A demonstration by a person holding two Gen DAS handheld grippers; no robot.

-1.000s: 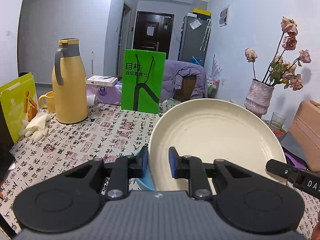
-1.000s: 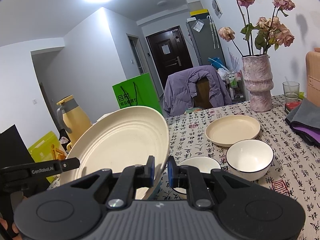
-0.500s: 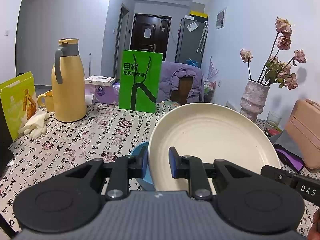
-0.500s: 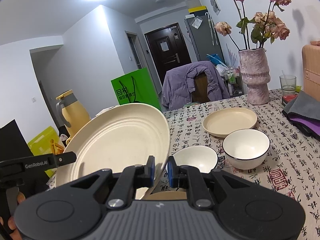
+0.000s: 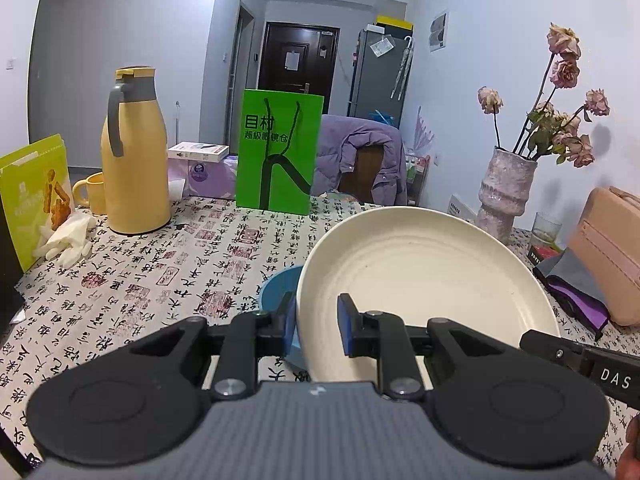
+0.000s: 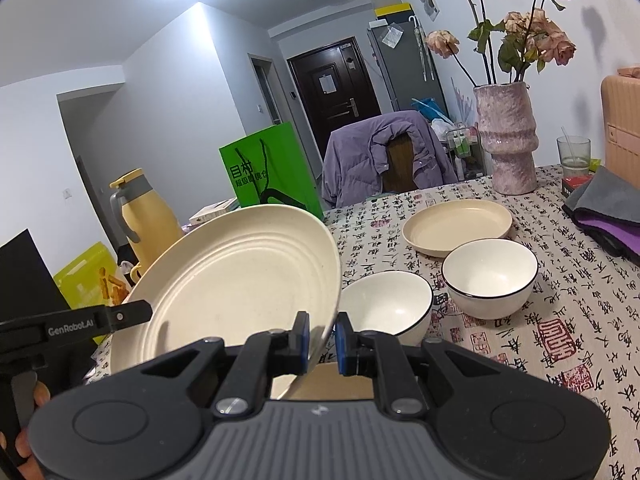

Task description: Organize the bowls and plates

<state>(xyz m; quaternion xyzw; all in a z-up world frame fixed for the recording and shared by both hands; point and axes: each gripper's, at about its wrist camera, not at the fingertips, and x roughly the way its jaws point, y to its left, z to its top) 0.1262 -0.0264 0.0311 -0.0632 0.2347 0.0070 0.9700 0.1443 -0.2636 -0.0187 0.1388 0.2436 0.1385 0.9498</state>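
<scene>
A large cream plate hangs tilted above the table, gripped at opposite rims. My left gripper is shut on its left rim. My right gripper is shut on the right rim of the same plate. Each gripper shows in the other's view: the right one, and the left one with the hand that holds it. A blue bowl sits on the table just behind the plate's left edge. Two white dark-rimmed bowls and a smaller cream plate stand to the right.
A yellow jug, a yellow mug, white gloves and a snack box stand at the left. A green bag is at the back. A flower vase, a glass, folded cloths and a pink case are at the right.
Both grippers keep their hold on the plate. The views have shifted slightly, and more of the blue bowl and of the near white bowl now shows.
</scene>
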